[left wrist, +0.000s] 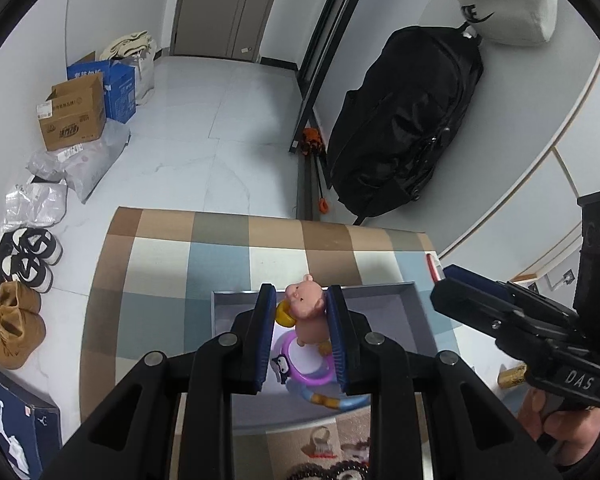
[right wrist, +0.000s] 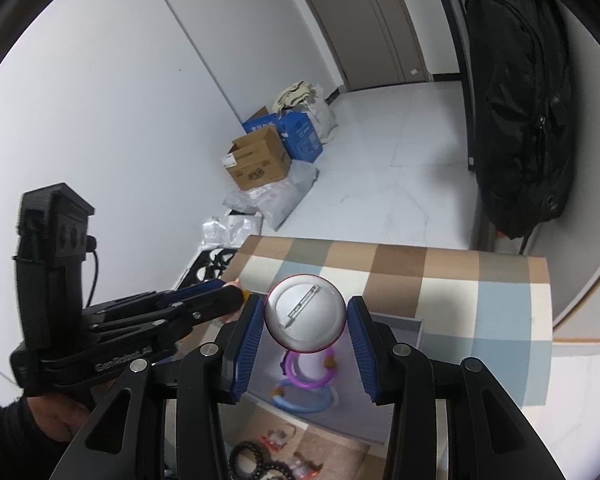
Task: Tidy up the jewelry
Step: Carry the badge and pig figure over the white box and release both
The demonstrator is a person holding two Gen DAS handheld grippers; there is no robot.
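The left hand-held gripper is grasping a pink pig charm just above the grey tray, and the right hand-held gripper is clenching a round pin badge by its rim over the same tray. Both are hovering close together, so the badge's narrow edge grip may be slipping, or a bump between them could be knocking either piece outside the tray onto the desk.

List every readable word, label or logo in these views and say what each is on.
"DAS": right gripper, on its body.
"GenRobot.AI", roughly, blurred: left gripper, on its side.
Jumping-figure logo, no words: dark shoebox.
Print on brown carton, blue box and parcel labels: too small or blurred to read.
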